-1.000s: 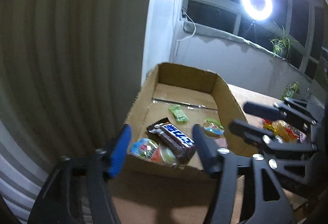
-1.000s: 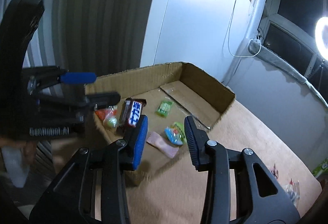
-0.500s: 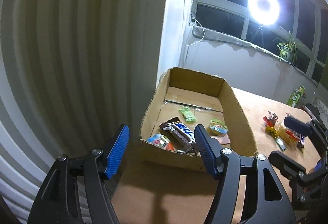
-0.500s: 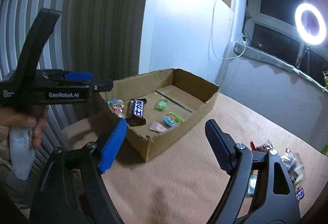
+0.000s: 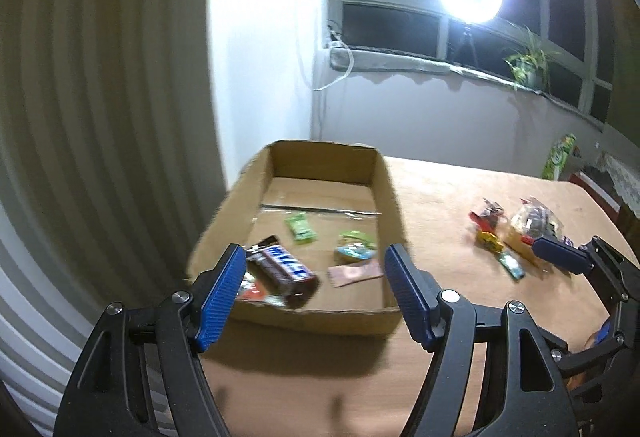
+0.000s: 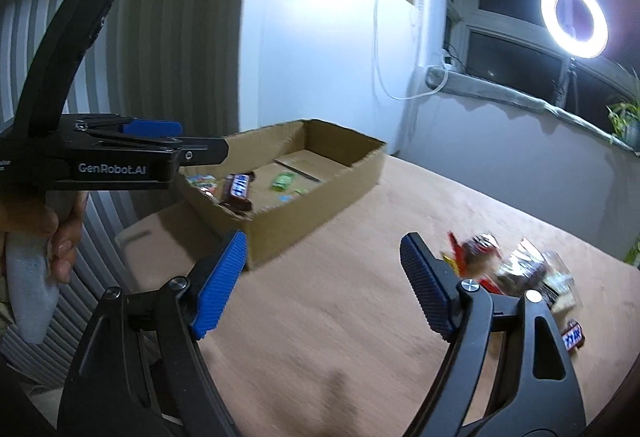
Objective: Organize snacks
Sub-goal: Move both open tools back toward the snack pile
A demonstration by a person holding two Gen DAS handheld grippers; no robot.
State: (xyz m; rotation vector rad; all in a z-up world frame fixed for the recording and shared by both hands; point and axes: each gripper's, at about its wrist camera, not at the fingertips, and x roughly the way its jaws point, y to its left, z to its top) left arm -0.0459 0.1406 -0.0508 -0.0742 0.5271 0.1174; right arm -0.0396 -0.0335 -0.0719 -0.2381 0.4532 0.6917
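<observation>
A shallow cardboard box [image 5: 390,193] sits at the table's far left corner. Inside lie a brown chocolate bar [image 5: 286,271], a green packet [image 5: 301,225], a green-blue packet [image 5: 354,245], a pink packet [image 5: 354,273] and a red-green one [image 5: 252,289]. My left gripper [image 5: 316,293] hovers before the box's near wall, its jaws opening with nothing between them. A loose pile of snacks [image 6: 516,269] lies on the table to the right. My right gripper [image 6: 324,285] stands open and empty over bare table, left of that pile. A small chocolate bar [image 6: 573,335] lies beside it.
A tan table [image 6: 340,337] carries everything. A ribbed curtain [image 5: 100,117] and white wall close the left side. A ring light [image 6: 574,19] and a plant stand on the window ledge. A green carton [image 5: 558,157] stands at the far right. A hand [image 6: 60,237] holds the left gripper.
The right gripper opened wide and swung away from the box toward the snack pile; a pink packet now lies in the box. The left gripper drew back and its jaws widened.
</observation>
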